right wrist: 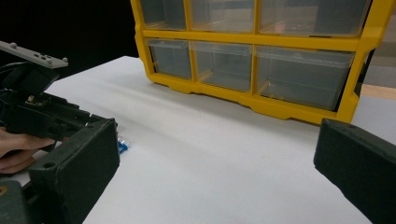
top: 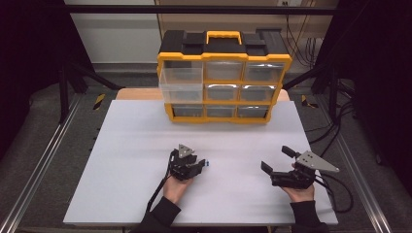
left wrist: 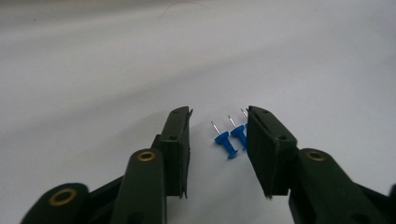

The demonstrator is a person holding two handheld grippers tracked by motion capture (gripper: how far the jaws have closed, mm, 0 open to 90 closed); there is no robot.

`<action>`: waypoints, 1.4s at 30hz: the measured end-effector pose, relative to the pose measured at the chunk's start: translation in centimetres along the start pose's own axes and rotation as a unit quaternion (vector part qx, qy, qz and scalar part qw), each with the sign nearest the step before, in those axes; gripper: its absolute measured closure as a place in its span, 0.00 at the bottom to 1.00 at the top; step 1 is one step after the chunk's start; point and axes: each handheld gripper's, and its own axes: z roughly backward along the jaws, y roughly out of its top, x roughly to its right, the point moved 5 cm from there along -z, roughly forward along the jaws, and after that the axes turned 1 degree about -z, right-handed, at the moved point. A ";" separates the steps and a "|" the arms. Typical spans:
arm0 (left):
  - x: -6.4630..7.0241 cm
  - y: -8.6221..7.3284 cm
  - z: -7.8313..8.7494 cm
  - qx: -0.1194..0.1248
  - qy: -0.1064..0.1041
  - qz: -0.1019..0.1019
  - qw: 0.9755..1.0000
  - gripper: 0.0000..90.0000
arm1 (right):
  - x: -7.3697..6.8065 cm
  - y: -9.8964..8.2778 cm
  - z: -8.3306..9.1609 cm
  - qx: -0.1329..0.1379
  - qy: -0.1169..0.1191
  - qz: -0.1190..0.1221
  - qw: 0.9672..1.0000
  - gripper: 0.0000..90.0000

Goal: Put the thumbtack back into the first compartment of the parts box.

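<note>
Blue pushpins [left wrist: 231, 137] lie near the table's [top: 136, 145] front edge, between the left gripper's [left wrist: 218, 135] parted jaws, ungrasped; right gripper [top: 277, 161] wide open, idle; organizer's [top: 223, 77] top-left drawer [top: 180, 83] pulled out, likely their destination

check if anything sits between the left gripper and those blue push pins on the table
Nothing visible does. The left gripper is open with its jaws on either side of the blue push pins, which lie on the bare white table. The yellow drawer organizer stands far back, and the right gripper is off to the side.
</note>
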 end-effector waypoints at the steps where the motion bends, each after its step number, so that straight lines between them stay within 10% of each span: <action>1: 0.0 0.0 0.0 0.000 0.001 0.000 1.000 0.69 | 0.0 0.0 0.0 -0.001 0.000 -0.001 1.000 0.01; 42: 1.0 -0.2 -0.3 -0.021 0.031 -0.050 0.998 0.94 | 0.0 0.1 0.1 -0.001 -0.001 -0.004 1.000 0.01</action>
